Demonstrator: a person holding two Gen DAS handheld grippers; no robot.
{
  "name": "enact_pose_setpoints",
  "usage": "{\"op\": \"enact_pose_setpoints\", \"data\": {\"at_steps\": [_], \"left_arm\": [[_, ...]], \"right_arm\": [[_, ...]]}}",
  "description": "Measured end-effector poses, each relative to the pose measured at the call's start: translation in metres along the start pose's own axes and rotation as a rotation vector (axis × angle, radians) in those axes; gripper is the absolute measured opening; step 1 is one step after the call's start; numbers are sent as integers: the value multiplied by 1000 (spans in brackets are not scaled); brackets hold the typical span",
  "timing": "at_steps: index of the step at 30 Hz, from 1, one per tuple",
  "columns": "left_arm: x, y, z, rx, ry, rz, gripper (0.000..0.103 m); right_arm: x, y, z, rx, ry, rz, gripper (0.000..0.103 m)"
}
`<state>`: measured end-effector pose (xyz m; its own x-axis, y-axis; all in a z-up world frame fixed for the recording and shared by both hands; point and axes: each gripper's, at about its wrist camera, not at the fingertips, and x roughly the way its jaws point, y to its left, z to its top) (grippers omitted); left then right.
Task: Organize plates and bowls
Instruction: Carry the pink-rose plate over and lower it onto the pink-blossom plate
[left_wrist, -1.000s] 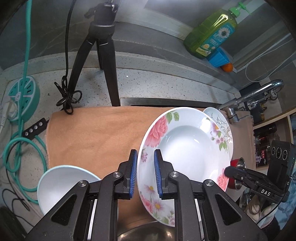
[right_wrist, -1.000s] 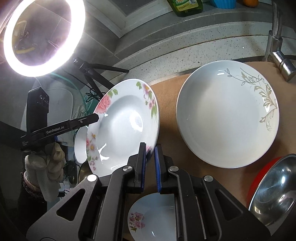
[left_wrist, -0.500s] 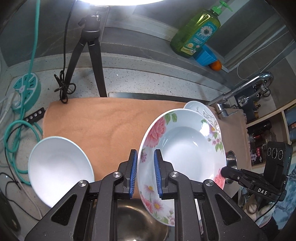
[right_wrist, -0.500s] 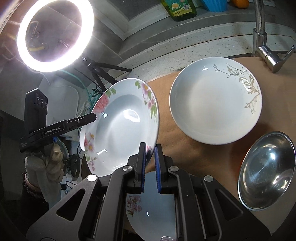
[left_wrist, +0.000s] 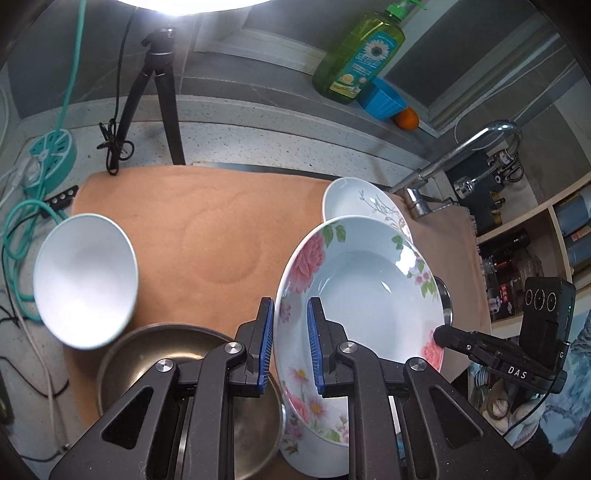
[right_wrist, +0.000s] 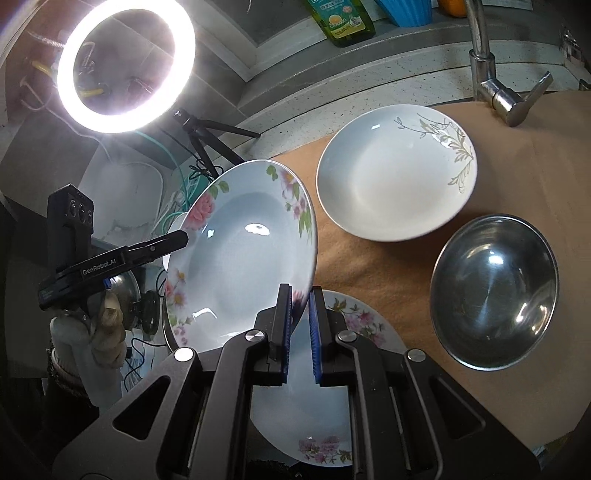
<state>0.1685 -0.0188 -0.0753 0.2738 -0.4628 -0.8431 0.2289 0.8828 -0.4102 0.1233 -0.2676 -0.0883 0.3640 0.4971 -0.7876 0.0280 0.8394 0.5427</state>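
1. A rose-patterned plate (left_wrist: 365, 291) is held up off the counter, tilted on edge, by both grippers at once. The left gripper (left_wrist: 291, 347) is clamped on its near rim, the blue pads pressing either side of the rim. The right gripper (right_wrist: 300, 330) is clamped on the opposite rim in the same way.
2. Both grippers point steeply down toward the counter. Each wrist view shows the other gripper across the plate, gripping its far rim, with a gloved hand (right_wrist: 105, 328) under the left one.
3. Under the raised plate lies a second floral plate (right_wrist: 328, 413), flat on an orange-tan cloth (left_wrist: 221, 229) that covers the counter.
4. Also on the cloth: a white dish with a gold leaf pattern (right_wrist: 397, 173) farther back, a steel bowl (right_wrist: 495, 291) near it to the right, a white bowl (left_wrist: 85, 280) at the left edge, and another steel bowl (left_wrist: 188, 395) just below the left gripper.
5. Behind runs a speckled stone counter with a chrome faucet (right_wrist: 491, 74), a green dish soap bottle (left_wrist: 360, 55), a blue cup (left_wrist: 384, 98) and an orange (left_wrist: 406, 118) on the ledge. A lit ring light (right_wrist: 125, 62) stands on a black tripod (left_wrist: 159, 88); teal cables trail beside it.
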Motion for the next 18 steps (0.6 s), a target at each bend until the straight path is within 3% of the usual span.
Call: {"op": "enact_pose_setpoints", "data": {"at_steps": [18], "left_arm": [[1, -28, -63, -55, -8, -17, 16]], "right_arm": [[-27, -27, -33, -40, 38, -5, 9]]}}
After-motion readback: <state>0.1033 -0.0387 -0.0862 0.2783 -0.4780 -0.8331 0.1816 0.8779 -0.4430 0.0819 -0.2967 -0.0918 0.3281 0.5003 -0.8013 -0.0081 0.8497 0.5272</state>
